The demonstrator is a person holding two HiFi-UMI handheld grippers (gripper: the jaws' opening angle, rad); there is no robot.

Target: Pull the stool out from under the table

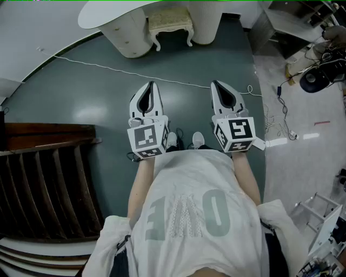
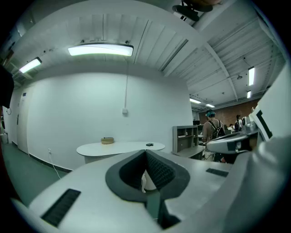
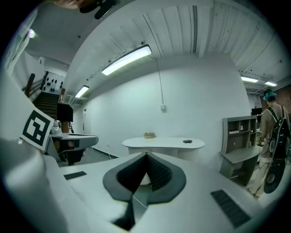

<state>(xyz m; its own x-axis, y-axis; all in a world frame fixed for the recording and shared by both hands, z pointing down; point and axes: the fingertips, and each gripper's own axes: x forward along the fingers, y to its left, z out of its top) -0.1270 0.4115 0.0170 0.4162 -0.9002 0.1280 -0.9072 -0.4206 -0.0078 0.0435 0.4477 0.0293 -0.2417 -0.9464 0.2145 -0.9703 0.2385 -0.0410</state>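
Note:
A cream stool (image 1: 170, 22) with curved legs stands under the white curved table (image 1: 116, 12) at the top of the head view, tucked between the table's two ribbed bases. Both grippers hang side by side well short of it, over the dark green floor. My left gripper (image 1: 150, 86) is shut with nothing in it, and my right gripper (image 1: 218, 85) is shut and empty too. In the left gripper view the table (image 2: 119, 148) lies ahead beyond the closed jaws (image 2: 145, 157). The right gripper view shows the same table (image 3: 163, 144) past its closed jaws (image 3: 146, 157).
A white cable (image 1: 116, 68) runs across the floor between the grippers and the table. Dark wooden stairs (image 1: 43, 178) fill the left. Cables and gear (image 1: 313, 70) lie at the right, with a grey shelf unit (image 3: 238, 136) and a person with a backpack (image 3: 273, 136) beyond.

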